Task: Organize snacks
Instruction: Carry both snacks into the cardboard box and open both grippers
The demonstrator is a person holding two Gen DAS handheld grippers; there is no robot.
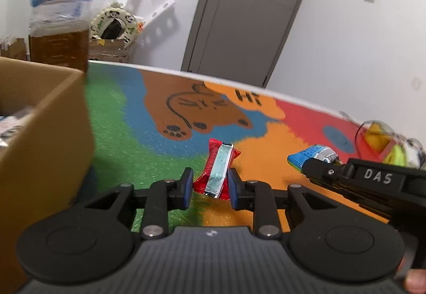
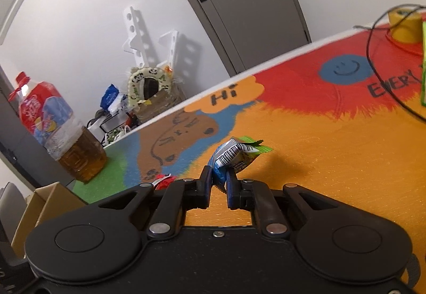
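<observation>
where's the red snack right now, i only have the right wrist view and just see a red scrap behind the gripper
Observer: The red snack sits between the left gripper fingers, which have not closed on it.
Operator: is the box near it
Observer: Yes, an open cardboard box stands just left of that gripper, with some packets already inside.
Operator: how does my own grip look from the other side
Observer: The right gripper is shut on the blue snack; from the left wrist the packet pokes out past its fingertips, above the mat.
</observation>
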